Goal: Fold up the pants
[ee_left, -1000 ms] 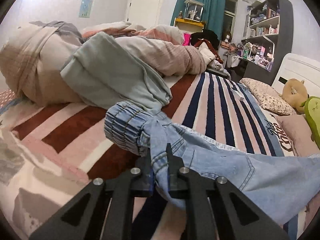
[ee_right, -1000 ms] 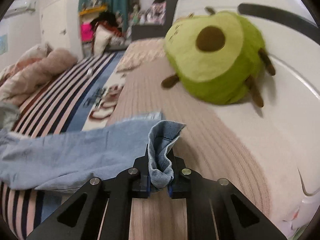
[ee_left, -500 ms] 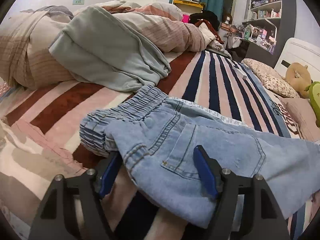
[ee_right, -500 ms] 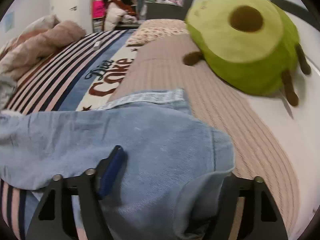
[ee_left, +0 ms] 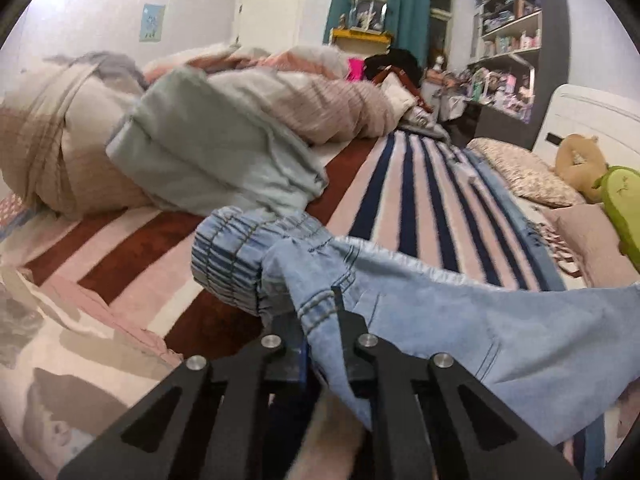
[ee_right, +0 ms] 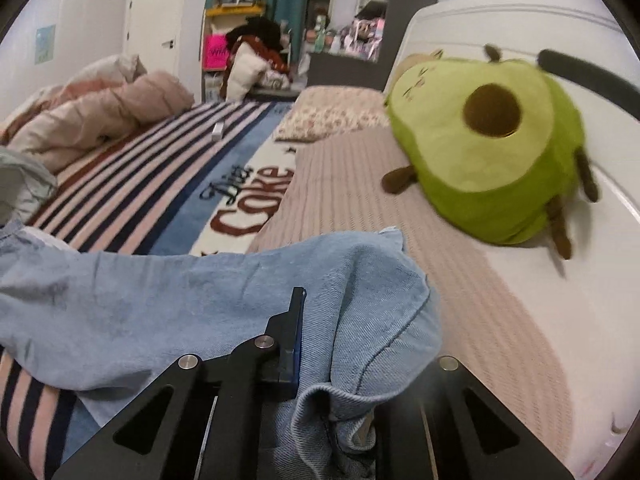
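Light blue denim pants (ee_left: 460, 320) lie across the striped bed. In the left wrist view my left gripper (ee_left: 320, 320) is shut on the pants just below the gathered elastic waistband (ee_left: 228, 256). In the right wrist view the pant-leg end (ee_right: 240, 292) drapes over my right gripper (ee_right: 332, 344). Its left finger (ee_right: 294, 320) shows beside the denim; the right finger is hidden under the cloth. The jaws stand partly closed with denim bunched between them.
A pile of blankets with a pale green garment (ee_left: 208, 148) sits on the far left of the bed. A green avocado plush (ee_right: 488, 160) leans on the white headboard (ee_right: 560, 40) at right. A floral pillow (ee_right: 336, 116) lies behind it. A shelf (ee_left: 516, 40) stands beyond.
Half a second ago both grippers were open over the flat-lying pants. Now the left has shut on the waistband area and lifted it; the right has narrowed around the leg end.
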### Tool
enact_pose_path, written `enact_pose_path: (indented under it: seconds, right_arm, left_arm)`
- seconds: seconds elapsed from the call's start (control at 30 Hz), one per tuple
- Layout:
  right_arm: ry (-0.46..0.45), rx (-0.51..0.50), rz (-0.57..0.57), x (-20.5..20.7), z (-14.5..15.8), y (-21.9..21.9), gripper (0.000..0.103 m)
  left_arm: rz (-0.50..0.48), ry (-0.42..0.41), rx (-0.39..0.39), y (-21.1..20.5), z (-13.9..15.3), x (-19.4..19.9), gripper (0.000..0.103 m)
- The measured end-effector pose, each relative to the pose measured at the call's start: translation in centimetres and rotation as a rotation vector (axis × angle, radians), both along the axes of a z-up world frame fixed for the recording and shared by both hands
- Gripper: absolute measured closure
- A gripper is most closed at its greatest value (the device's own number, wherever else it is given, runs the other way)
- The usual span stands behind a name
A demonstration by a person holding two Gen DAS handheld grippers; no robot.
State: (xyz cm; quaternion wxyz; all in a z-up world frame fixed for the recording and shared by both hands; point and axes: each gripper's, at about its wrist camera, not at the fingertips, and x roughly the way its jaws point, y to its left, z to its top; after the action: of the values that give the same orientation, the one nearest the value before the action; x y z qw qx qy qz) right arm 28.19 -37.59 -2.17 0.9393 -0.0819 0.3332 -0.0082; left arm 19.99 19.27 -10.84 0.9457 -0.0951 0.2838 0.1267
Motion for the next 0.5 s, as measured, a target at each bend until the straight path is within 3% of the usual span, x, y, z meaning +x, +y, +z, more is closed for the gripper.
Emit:
enact_pose_path:
  seconds: [0.23,0.33,0.4,0.43,0.5]
  right_arm:
    - [-0.037,-0.005,-0.123,-6.0,4.3,-4.8,0.097]
    - [0.017,-0.002,-0.151,-7.9,4.6,-6.8,0.095]
    - [0.096,0.042,-0.152,-8.5,3.6,-7.9,0.088]
    - [0.13,0.049,-0.153,-8.7,2.9,-8.2,0.08]
    - [0.182,0.035,-0.167,-9.2,1.6,-8.5,0.065]
  left_arm:
    - [-0.143,-0.041,-0.06,-3.9,2.8,-3.7,0.098]
    - [-0.164,-0.012,-0.093,-5.3,2.1,-5.0,0.098]
    - [-0.161,0.028,-0.109,-5.5,0.9,-5.5,0.095]
    - [-0.155,0.045,-0.121,-5.5,0.4,-5.7,0.09]
    - [-0.143,0.085,-0.154,-5.2,-0.6,-6.1,0.066]
